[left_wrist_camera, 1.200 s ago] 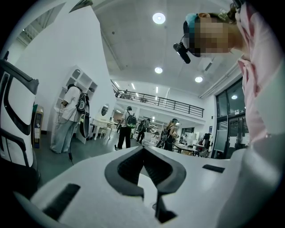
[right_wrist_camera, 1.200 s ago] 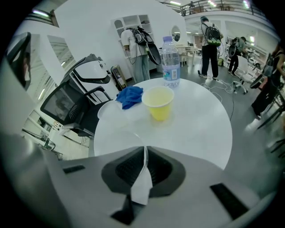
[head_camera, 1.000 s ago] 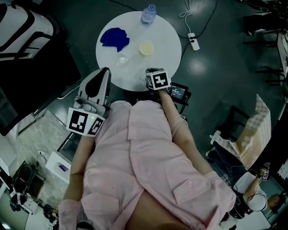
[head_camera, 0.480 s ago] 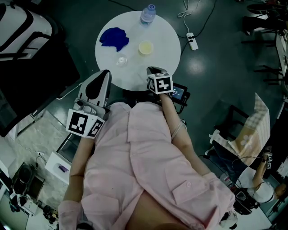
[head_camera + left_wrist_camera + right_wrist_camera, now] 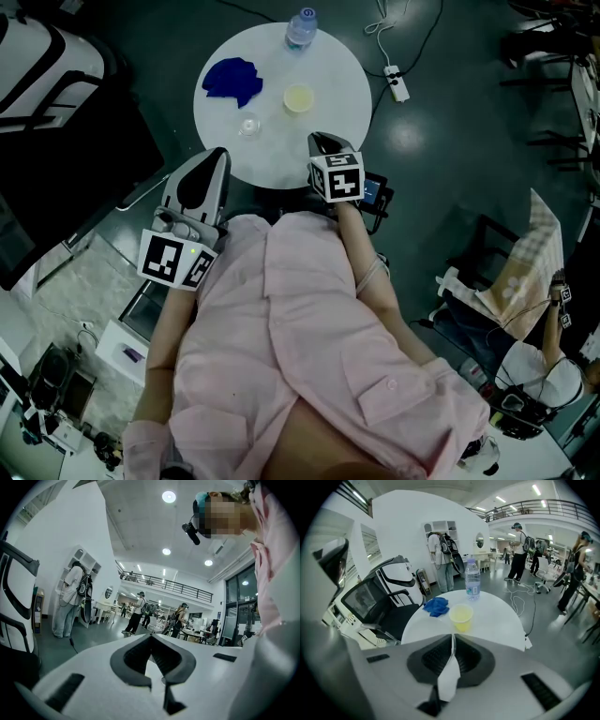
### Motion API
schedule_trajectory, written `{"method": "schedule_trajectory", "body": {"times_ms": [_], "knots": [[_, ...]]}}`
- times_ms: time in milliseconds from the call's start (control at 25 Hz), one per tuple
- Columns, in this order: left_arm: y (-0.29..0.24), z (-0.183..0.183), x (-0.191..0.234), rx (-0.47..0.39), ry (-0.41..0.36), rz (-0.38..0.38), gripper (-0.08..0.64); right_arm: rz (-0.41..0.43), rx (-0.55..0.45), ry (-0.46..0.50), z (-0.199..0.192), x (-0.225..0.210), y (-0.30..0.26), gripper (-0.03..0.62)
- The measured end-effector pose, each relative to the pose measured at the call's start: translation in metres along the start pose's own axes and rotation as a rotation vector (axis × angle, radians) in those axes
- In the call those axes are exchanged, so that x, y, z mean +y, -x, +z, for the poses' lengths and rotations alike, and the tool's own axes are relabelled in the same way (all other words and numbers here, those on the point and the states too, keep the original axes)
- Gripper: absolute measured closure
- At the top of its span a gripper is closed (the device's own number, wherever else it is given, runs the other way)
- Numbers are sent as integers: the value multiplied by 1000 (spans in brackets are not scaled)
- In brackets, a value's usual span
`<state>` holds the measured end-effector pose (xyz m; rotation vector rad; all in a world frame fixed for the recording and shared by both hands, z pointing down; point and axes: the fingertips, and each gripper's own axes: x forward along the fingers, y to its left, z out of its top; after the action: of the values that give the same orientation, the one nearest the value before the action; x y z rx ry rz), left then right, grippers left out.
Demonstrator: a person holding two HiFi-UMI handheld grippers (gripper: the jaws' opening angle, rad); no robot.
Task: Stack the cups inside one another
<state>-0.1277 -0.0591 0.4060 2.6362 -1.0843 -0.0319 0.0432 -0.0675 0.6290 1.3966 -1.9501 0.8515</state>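
Note:
A yellow cup (image 5: pixel 299 97) and a small clear cup (image 5: pixel 248 125) stand apart on the round white table (image 5: pixel 328 56). In the right gripper view the yellow cup (image 5: pixel 461 617) sits just beyond the jaws, upright and untouched. My right gripper (image 5: pixel 319 142) hovers over the table's near edge, shut, with nothing between its pads (image 5: pixel 453 638). My left gripper (image 5: pixel 217 152) is held off the table to the left, pointing level out into the room. It looks shut and empty (image 5: pixel 151 637).
A blue cloth (image 5: pixel 230 80) lies at the table's left and a water bottle (image 5: pixel 300 26) stands at its far edge. A black office chair (image 5: pixel 389 604) is to the table's left. A power strip (image 5: pixel 397 84) and cable lie on the floor to the right. People stand farther off.
My right gripper has risen a little and edged toward the table, still shut. The left gripper has stayed where it was.

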Motion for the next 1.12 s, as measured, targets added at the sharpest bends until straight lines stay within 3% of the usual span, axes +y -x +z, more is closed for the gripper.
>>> {"method": "schedule_trajectory", "body": {"times_ms": [320, 1120], "knots": [[2, 1, 2, 3, -6, 15, 551, -3, -59, -48, 16, -6, 15, 555], [-12, 4, 4, 2, -24, 4, 551, -44, -96, -96, 36, -34, 25, 556]]}}
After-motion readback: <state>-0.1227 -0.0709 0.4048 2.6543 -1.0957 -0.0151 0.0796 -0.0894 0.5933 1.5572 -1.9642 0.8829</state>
